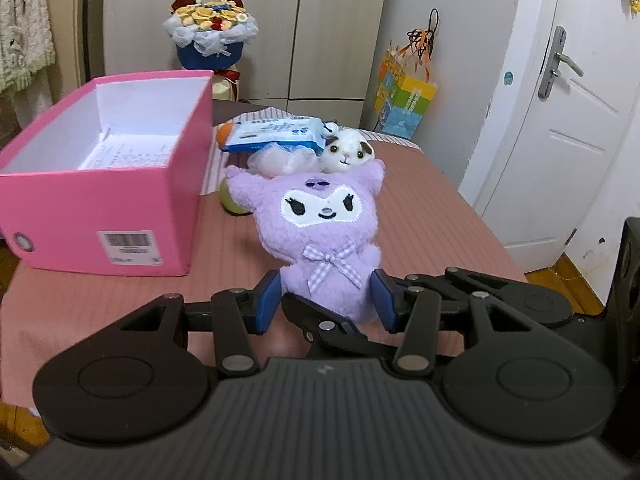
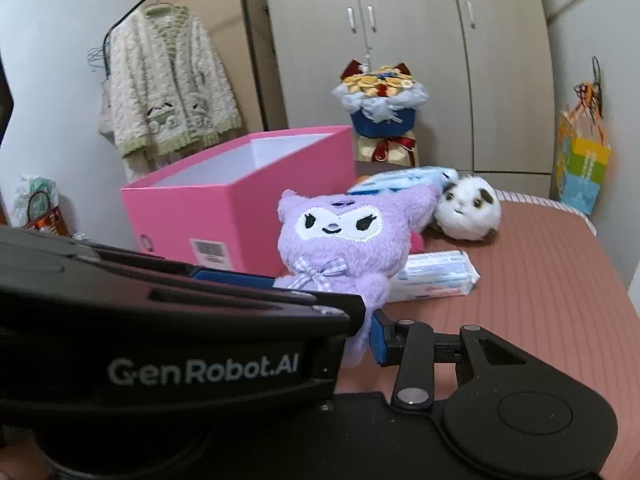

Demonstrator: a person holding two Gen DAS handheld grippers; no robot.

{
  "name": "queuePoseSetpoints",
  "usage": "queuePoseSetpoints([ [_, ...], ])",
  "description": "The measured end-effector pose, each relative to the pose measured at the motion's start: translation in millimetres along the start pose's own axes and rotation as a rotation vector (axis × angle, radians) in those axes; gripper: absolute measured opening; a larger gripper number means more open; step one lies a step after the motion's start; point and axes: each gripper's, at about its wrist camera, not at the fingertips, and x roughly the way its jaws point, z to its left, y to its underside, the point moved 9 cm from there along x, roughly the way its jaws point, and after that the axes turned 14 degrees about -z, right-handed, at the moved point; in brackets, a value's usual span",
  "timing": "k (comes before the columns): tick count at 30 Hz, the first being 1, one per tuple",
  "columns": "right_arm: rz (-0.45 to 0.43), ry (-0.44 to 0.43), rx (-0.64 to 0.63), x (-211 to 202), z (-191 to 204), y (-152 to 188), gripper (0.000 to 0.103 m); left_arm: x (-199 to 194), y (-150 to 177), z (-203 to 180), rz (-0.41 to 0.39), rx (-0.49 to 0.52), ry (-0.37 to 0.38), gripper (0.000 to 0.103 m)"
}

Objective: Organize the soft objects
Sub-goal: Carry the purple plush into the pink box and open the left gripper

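Note:
A purple plush doll (image 1: 320,216) with a checked bow is gripped at its lower body by both grippers. In the left wrist view my left gripper (image 1: 326,300) has its blue pads pressed on either side of the doll's bottom. The right gripper's black linkage crosses in from the right just beneath. In the right wrist view the purple plush doll (image 2: 340,240) is upright, and my right gripper (image 2: 360,340) pinches one fuzzy leg. Its left finger is hidden behind the left gripper's body. An open pink box (image 1: 100,216) with a white inside stands to the left.
Behind the doll lie a white plush with brown patches (image 1: 348,154), a blue tissue pack (image 1: 276,134) and a green ball (image 1: 232,204). Another tissue pack (image 2: 436,274) lies on the striped pink tablecloth (image 1: 420,220). A bouquet (image 1: 210,32), gift bag (image 1: 404,96) and door (image 1: 580,120) are beyond.

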Motion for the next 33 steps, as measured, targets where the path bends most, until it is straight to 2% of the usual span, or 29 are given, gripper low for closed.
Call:
queuePoseSetpoints([
  [10,-0.001,-0.087,-0.140,-21,62,-32,0.047,-57,-30,31,-0.009,0.014,-0.047,0.047],
  [18,-0.044,-0.155,-0.165,4,98,-77,0.047,-67,-80,71,-0.066,0.026,-0.080,0.048],
  [25,-0.036,-0.179,-0.181,65,110,-108,0.047,-23,-120,116,-0.044,0.009,-0.100,0.048],
  [33,0.087,-0.197,-0.119,158,93,-121,0.047,63,-142,164,0.043,-0.080,-0.074,0.047],
])
